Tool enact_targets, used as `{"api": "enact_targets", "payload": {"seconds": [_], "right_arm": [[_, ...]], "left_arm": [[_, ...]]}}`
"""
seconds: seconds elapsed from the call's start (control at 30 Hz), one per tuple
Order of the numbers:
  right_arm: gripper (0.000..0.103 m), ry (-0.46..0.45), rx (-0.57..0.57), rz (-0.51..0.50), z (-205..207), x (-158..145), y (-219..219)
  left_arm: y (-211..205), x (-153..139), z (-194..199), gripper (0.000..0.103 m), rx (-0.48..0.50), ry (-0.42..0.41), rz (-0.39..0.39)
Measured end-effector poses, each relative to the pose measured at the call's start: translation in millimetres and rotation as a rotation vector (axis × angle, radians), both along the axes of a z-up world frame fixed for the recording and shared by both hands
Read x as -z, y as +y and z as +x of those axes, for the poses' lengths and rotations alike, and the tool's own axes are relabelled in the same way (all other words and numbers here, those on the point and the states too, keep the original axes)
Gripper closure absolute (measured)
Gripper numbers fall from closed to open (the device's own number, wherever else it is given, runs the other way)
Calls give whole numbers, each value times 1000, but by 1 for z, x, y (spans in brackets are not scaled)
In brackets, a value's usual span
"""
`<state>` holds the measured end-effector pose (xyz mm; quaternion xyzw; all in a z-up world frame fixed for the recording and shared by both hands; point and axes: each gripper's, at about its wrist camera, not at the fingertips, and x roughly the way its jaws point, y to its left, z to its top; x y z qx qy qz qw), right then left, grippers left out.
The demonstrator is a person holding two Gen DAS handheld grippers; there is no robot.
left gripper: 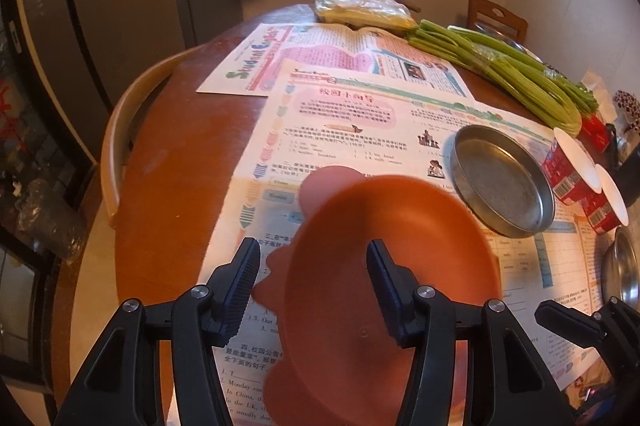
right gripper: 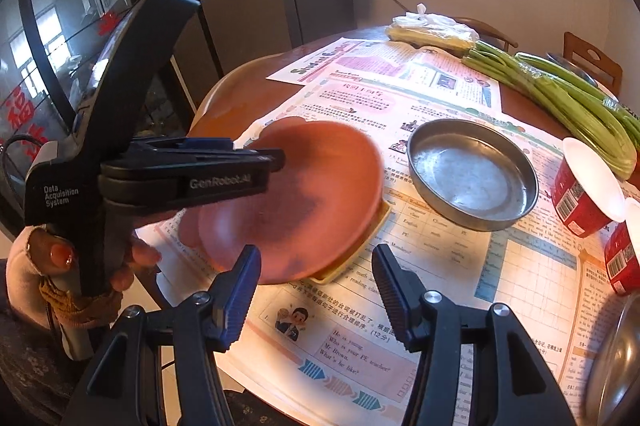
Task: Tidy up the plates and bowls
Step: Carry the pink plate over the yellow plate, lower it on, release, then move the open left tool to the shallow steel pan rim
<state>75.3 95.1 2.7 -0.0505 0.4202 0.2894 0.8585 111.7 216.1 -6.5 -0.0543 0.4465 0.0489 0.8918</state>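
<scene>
Terracotta-orange plastic, the shallow scalloped plate hung tilted above the newspaper-covered round wooden table, its near rim pinched between the jaws of the left gripper. A flat yellow tray lay just beneath it, the round steel pan beside it. The right gripper, nearer the plate's low edge, stood open and empty.

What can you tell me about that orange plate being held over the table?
The orange plate is round and shallow with a raised rim, matte like plastic, and looks empty. It is tilted, its hollow side facing the right-hand camera. The left gripper clamps its rim at the left edge with its jaws. It hangs above the newspaper, over a yellow tray whose corner shows beneath it; whether they touch is unclear. A metal pan sits just right.
</scene>
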Motion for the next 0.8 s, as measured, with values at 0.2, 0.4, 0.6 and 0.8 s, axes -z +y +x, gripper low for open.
{"api": "enact_targets", "payload": {"seconds": [0.2, 0.4, 0.6, 0.8], "right_arm": [[45, -9, 20, 24, -1, -6, -12], [45, -24, 42, 48, -3, -14, -24], [45, -24, 68, 63, -1, -15, -36], [45, -33, 117, 98, 2, -23, -56]], "left_arm": [[2, -7, -3, 45, -15, -15, 9], [6, -17, -10, 45, -58, -49, 20], [6, -38, -19, 45, -73, -110, 10], [-6, -53, -23, 45, -36, -141, 5]]}}
